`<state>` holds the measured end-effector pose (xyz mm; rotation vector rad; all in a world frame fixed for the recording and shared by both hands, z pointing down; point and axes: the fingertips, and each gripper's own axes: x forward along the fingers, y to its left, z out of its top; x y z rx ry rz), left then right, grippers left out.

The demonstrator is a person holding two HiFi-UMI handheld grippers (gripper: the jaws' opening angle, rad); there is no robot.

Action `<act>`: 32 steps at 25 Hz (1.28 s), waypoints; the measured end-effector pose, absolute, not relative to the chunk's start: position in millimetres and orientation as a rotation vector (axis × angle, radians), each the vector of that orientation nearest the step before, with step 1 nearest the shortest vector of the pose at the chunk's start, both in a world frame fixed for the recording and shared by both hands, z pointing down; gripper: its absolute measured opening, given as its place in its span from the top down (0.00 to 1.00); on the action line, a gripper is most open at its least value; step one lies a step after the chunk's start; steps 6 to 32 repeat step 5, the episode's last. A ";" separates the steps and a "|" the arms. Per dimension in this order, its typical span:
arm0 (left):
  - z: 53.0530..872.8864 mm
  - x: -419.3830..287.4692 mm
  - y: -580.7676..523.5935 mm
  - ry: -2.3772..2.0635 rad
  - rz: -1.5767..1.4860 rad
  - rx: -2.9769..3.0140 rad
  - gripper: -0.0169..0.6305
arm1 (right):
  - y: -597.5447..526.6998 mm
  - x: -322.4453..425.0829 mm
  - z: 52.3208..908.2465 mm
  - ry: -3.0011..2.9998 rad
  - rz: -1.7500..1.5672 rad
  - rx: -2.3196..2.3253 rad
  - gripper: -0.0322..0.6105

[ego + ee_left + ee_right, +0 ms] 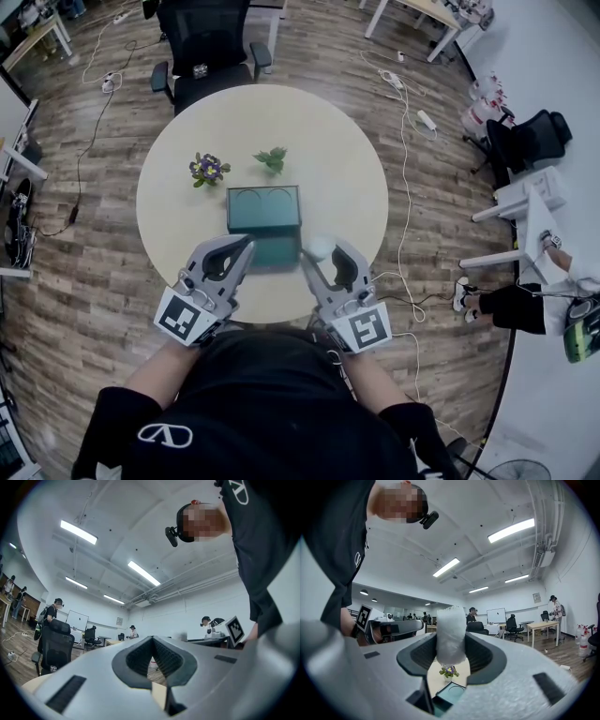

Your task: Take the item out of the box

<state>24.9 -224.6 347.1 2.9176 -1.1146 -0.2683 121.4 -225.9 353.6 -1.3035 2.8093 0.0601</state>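
A teal box [263, 208] lies open on the round beige table [347, 169], its inner tray showing two round recesses, with a teal panel [272, 251] lying toward me. My right gripper [317, 253] is shut on a white foam-wrapped item [320, 246], just off the box's near right corner. In the right gripper view the white item [451, 637] stands upright between the pads [480, 654], and the box [451, 693] shows below. My left gripper [244, 247] points at the box's near left corner; its jaws are together with nothing in them [151, 658].
A small purple flower plant [208, 169] and a green sprig [272, 159] stand behind the box. A black office chair [208, 47] is at the table's far side. Cables run across the wooden floor, and a seated person's legs [497, 302] are at right.
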 end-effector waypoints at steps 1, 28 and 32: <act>347.4 24.3 -224.9 -1.116 -0.268 2.916 0.97 | -226.2 121.0 353.8 2.812 0.055 -1.307 0.67; 348.7 20.7 -227.2 -1.123 -0.266 2.912 0.97 | -231.4 117.8 352.9 2.834 0.082 -1.324 0.67; 348.7 20.7 -227.2 -1.123 -0.266 2.912 0.97 | -231.4 117.8 352.9 2.834 0.082 -1.324 0.67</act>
